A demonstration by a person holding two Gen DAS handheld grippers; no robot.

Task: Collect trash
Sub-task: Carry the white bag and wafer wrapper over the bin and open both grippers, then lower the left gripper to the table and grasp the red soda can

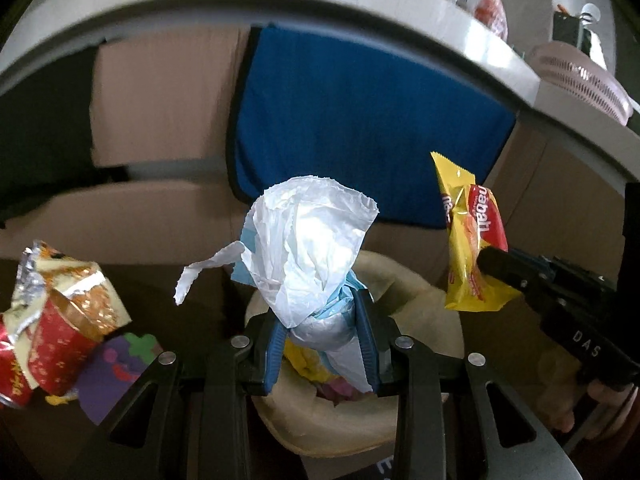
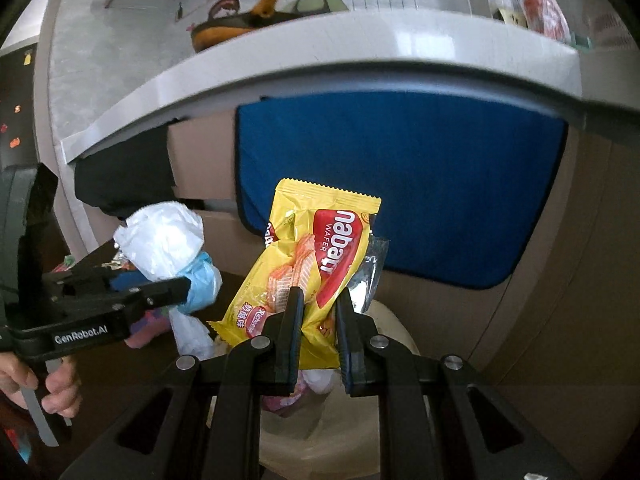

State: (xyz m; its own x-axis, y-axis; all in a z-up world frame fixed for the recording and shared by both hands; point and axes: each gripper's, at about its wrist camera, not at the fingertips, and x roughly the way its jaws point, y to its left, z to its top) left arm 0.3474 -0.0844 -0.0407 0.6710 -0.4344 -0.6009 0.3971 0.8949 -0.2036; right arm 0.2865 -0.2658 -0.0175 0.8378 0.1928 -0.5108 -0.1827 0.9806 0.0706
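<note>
- Your left claw (image 1: 322, 340) is clamped on the crumpled white bag (image 1: 308, 248); the bin (image 1: 424, 308) lies directly beneath it.
- Your right claw (image 2: 318, 320) pinches the upright yellow wafer packet (image 2: 312, 256); the bin's mouth sits just below.

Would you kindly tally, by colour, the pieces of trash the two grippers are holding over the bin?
White and pale blue: 1, the crumpled plastic bag in the left gripper.
Yellow: 1, the wafer wrapper in the right gripper.
Total: 2
</note>
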